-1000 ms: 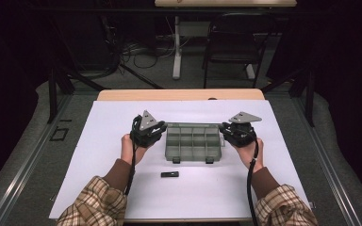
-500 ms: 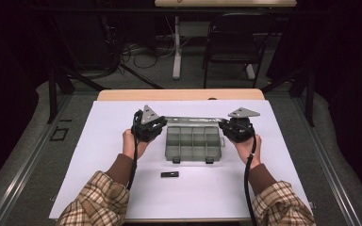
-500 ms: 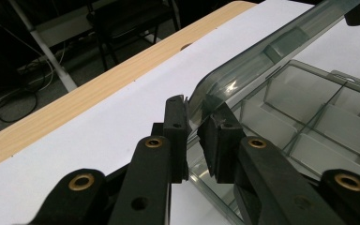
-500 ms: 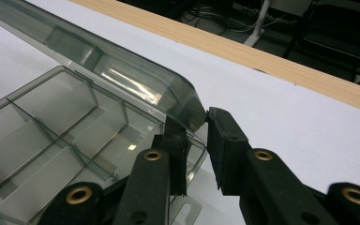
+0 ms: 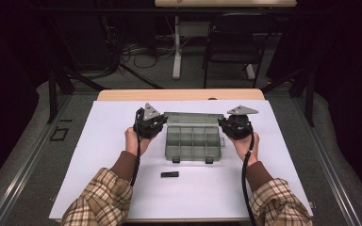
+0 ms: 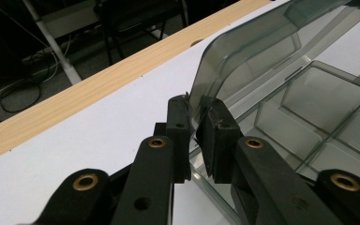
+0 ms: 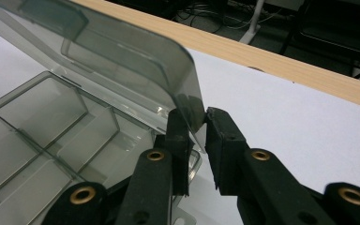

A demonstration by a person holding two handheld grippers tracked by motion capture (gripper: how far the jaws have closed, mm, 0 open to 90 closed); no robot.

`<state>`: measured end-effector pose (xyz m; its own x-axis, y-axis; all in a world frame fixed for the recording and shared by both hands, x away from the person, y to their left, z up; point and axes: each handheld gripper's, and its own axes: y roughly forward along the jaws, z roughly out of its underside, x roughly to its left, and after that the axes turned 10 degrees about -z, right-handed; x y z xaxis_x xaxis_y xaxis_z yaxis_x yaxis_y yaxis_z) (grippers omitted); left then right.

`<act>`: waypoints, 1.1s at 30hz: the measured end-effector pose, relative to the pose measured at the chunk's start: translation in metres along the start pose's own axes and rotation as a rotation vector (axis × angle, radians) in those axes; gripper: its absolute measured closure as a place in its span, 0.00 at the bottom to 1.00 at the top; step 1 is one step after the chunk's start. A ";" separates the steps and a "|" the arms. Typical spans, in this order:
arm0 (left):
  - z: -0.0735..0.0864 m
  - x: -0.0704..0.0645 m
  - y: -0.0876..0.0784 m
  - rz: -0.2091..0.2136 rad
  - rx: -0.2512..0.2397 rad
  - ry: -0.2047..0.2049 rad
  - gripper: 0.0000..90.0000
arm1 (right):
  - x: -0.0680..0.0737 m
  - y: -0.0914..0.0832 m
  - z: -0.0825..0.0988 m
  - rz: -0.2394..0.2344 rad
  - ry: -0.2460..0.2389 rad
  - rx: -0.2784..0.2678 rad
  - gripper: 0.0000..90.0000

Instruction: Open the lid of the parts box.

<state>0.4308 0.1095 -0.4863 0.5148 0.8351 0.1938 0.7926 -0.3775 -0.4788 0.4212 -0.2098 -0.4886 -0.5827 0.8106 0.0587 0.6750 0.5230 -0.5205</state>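
- Left gripper [image 6: 194,129]: jaws nearly closed, pinching the left edge of the box's clear smoky lid [image 6: 258,51]; the thin wall sits between the pads.
- Right gripper [image 7: 196,136]: same narrow pinch on the lid's right edge, near its rounded corner.
- One grip at each end likely keeps the lid level, so it swings on its rear hinge without twisting.
- Lid stands raised, tilted back over the tray; judged partway through its swing, whether opening or closing I cannot tell.
- Compartment box [image 5: 193,141]: grey, divided into cells, all apparently empty. It sits mid-desk between the two hands, latches toward the person.
- Small black piece [image 5: 169,174] lies on the white desk [image 5: 99,150] sheet just in front of the box, apart from it.
- Beyond the desk: a chair [image 5: 233,42] and floor cables.
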 end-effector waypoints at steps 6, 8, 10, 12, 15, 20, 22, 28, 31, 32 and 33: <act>0.001 0.000 0.004 -0.011 0.004 -0.003 0.91 | -0.003 0.005 0.000 0.010 -0.011 -0.001 0.89; 0.001 -0.001 0.005 -0.015 0.004 0.000 0.91 | -0.004 0.006 0.000 0.011 -0.014 -0.003 0.89; 0.001 -0.001 0.006 -0.019 0.003 0.002 0.91 | -0.005 0.007 -0.001 0.011 -0.017 -0.003 0.89; 0.001 -0.001 0.007 -0.021 0.002 0.001 0.92 | -0.005 0.007 -0.001 0.014 -0.020 -0.002 0.89; 0.000 -0.001 0.008 -0.024 0.005 -0.002 0.92 | -0.005 0.009 -0.002 0.019 -0.026 -0.005 0.90; 0.001 -0.001 0.011 -0.026 0.013 -0.001 0.91 | -0.007 0.011 -0.003 0.019 -0.023 -0.012 0.90; 0.002 -0.001 0.013 -0.029 0.020 0.001 0.91 | -0.007 0.012 -0.003 0.021 -0.026 -0.016 0.90; 0.005 -0.002 0.020 -0.033 0.042 -0.004 0.91 | -0.009 0.015 -0.001 0.019 -0.019 -0.013 0.90; 0.007 -0.002 0.024 -0.037 0.053 0.000 0.91 | -0.009 0.017 0.000 0.019 -0.012 -0.006 0.89; 0.008 -0.002 0.025 -0.035 0.057 -0.006 0.91 | -0.009 0.018 0.000 0.021 -0.011 -0.002 0.89; 0.008 -0.002 0.026 -0.039 0.062 -0.002 0.91 | -0.009 0.018 0.000 0.020 -0.007 0.001 0.89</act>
<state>0.4473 0.1012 -0.5063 0.4835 0.8493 0.2119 0.7903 -0.3195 -0.5227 0.4391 -0.2080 -0.4989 -0.5719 0.8192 0.0422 0.6862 0.5060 -0.5225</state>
